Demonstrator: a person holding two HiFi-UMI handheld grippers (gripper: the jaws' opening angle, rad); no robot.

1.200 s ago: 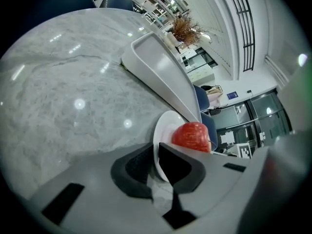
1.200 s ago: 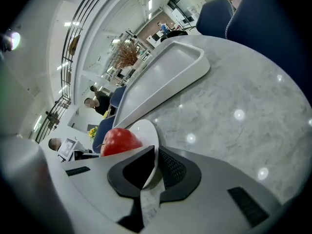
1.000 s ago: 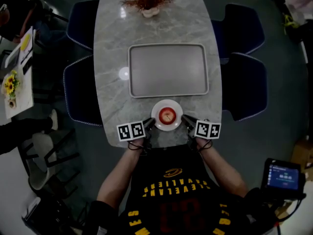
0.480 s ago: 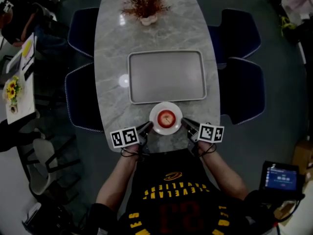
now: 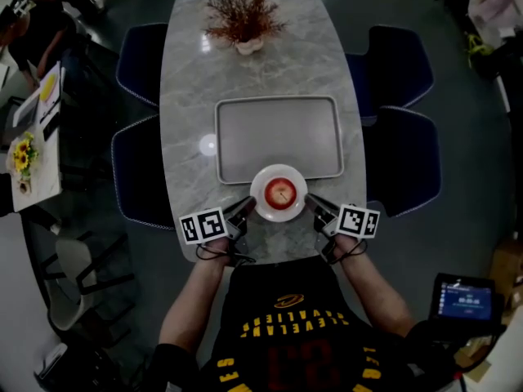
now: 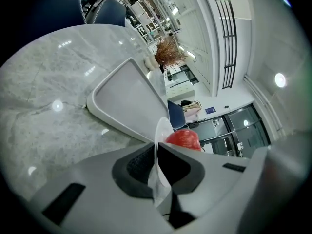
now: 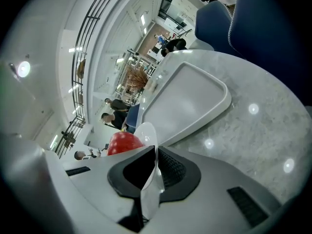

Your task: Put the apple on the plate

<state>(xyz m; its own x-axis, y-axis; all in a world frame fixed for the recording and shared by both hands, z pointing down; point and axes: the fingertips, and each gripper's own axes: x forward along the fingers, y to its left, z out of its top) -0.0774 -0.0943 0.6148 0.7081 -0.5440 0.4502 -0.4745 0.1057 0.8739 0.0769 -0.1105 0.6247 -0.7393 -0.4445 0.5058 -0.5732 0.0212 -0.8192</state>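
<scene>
Grey-veined marble tabletop [image 5: 186, 88], with a small round white plate [image 5: 261, 184] pinched at both sides.
Left gripper [image 5: 243, 210] and right gripper [image 5: 314, 206] each clamp its thin glossy rim, and the round red apple [image 5: 280, 193] sits loose at the centre. An uneven tilt could roll the apple off, or the slick rim could slip. Beyond lie a smooth grey rectangular tray [image 5: 278, 133] and dried reddish sprigs [image 5: 243, 11].

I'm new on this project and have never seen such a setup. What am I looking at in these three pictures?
A person holds two hand-held grippers, no robot arm. The top-down picture comes from a camera on the person's head; the other two ride on the left gripper and right gripper, looking along their jaws. On the marble table are a grey tray and a vase of dried twigs. Both grippers are shut on the rim of a white plate carrying a red apple.
</scene>
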